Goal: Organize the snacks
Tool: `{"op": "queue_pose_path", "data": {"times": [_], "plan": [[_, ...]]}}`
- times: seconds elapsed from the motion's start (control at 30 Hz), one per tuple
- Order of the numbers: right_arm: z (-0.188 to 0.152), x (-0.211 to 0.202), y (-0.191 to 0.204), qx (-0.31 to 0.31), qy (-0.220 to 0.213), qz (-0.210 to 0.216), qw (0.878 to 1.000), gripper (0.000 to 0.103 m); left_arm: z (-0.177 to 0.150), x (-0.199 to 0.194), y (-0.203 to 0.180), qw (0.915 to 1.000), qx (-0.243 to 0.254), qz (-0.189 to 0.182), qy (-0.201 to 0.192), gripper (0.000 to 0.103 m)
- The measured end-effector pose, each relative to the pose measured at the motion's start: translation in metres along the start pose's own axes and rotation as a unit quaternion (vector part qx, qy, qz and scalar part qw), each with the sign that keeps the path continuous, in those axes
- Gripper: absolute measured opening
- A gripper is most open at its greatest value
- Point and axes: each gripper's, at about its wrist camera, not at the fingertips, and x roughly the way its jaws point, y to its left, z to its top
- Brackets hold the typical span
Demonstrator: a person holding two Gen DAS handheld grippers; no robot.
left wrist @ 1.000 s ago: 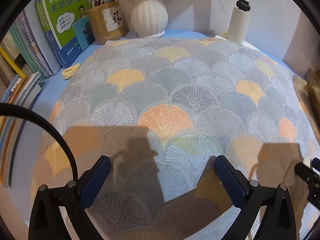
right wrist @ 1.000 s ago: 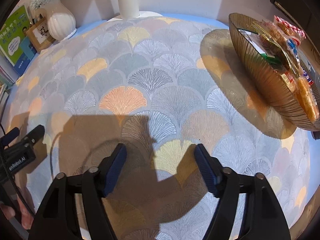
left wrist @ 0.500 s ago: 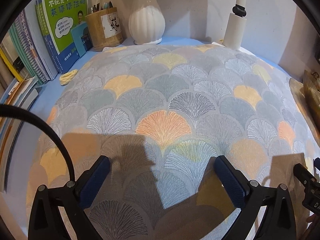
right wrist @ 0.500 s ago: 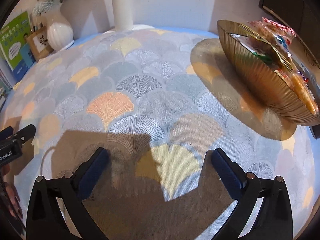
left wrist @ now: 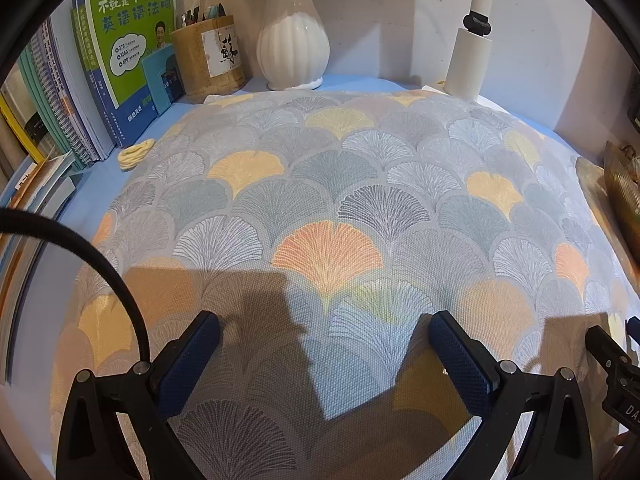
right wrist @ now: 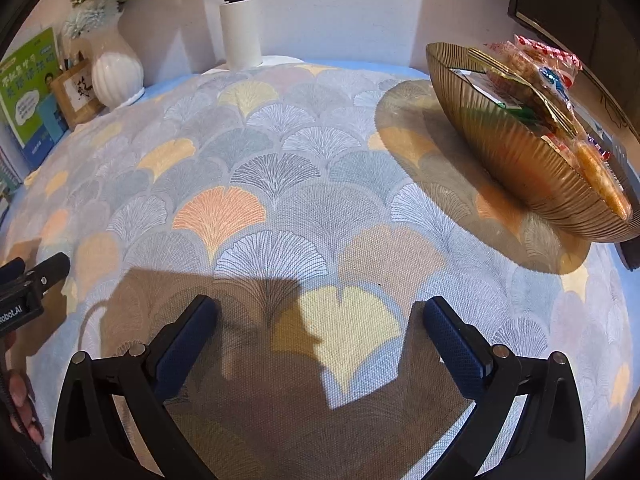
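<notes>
A ribbed gold bowl (right wrist: 508,156) stands at the right of the fan-patterned cloth (right wrist: 280,184), filled with several wrapped snacks (right wrist: 548,76). Only its edge (left wrist: 622,184) shows in the left wrist view. My right gripper (right wrist: 318,312) is open and empty, over the near middle of the cloth, well left of the bowl. My left gripper (left wrist: 324,328) is open and empty above the cloth (left wrist: 340,200). Its body shows at the left edge of the right wrist view (right wrist: 28,280).
At the back stand a white vase (left wrist: 292,40), a wooden pen holder (left wrist: 212,56), a white lamp post (left wrist: 472,52) and a row of books (left wrist: 120,48) at the left. A small yellow coil (left wrist: 136,154) lies by the books. A dark cabinet (right wrist: 580,4) stands behind the bowl.
Both grippers have drawn back and tilted up, showing more of the back wall. The right gripper's jaws opened wider than a second ago.
</notes>
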Motion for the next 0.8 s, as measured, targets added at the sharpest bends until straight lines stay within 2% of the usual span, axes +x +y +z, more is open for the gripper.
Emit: {"op": "queue_pose_path", "data": {"times": [0.8], "plan": [[-0.0004,0.0016,-0.0006,0.002,-0.004,0.003,1.000,0.103,-0.0010,-0.0005,-0.0022,1.0000,-0.005,0.004,-0.001,0.103]]}}
